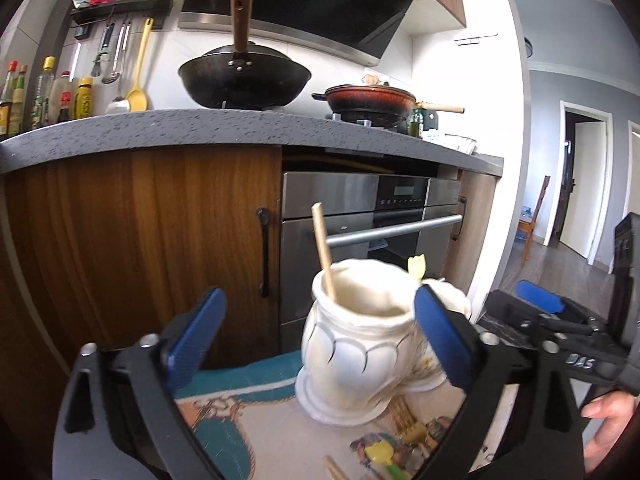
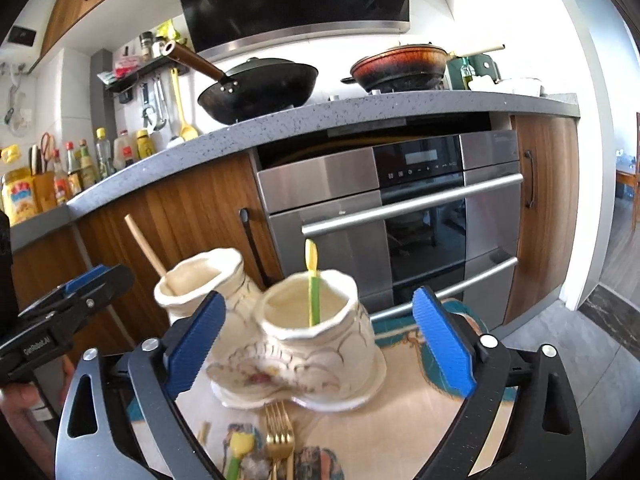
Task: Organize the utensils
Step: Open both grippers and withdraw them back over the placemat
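A white ceramic holder with two joined pots [image 2: 304, 360] stands on a patterned cloth [image 2: 400, 420]. The left pot [image 1: 360, 344] holds a wooden stick [image 1: 325, 252]. The right pot [image 2: 316, 328] holds a yellow-green utensil [image 2: 311, 280]. My left gripper [image 1: 320, 296] is open, its blue pads on either side of the left pot and clear of it. My right gripper [image 2: 320, 298] is open around the right pot without touching it. On the cloth in front lie a gold fork [image 2: 278, 428], another yellow-green utensil [image 2: 240, 448] and a wooden stick [image 2: 204, 434].
Behind the table runs a grey counter [image 1: 200, 128] with wooden cabinet doors [image 1: 140, 240] and a steel oven [image 2: 400, 220] below. A black wok [image 1: 244, 80] and a red pan [image 2: 400, 64] sit on the hob. A person's hand [image 1: 608, 428] shows at the lower right.
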`<act>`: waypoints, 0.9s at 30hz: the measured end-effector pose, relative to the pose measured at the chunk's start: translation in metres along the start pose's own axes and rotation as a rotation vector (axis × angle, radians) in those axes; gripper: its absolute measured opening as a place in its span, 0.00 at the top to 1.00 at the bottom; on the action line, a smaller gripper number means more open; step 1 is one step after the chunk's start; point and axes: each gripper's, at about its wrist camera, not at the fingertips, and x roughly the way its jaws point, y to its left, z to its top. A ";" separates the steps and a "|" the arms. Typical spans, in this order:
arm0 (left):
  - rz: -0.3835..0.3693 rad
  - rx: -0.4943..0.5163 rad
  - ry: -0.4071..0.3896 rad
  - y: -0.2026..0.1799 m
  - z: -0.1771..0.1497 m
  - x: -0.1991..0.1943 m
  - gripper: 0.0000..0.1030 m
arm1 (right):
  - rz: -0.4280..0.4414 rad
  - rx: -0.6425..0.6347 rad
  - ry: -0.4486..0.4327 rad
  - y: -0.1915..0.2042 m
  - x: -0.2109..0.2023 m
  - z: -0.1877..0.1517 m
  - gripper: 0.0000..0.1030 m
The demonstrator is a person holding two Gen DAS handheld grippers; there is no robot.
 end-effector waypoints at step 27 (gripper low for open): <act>0.037 -0.040 0.249 0.026 -0.086 -0.030 0.05 | 0.016 -0.300 0.343 0.041 -0.017 -0.092 0.28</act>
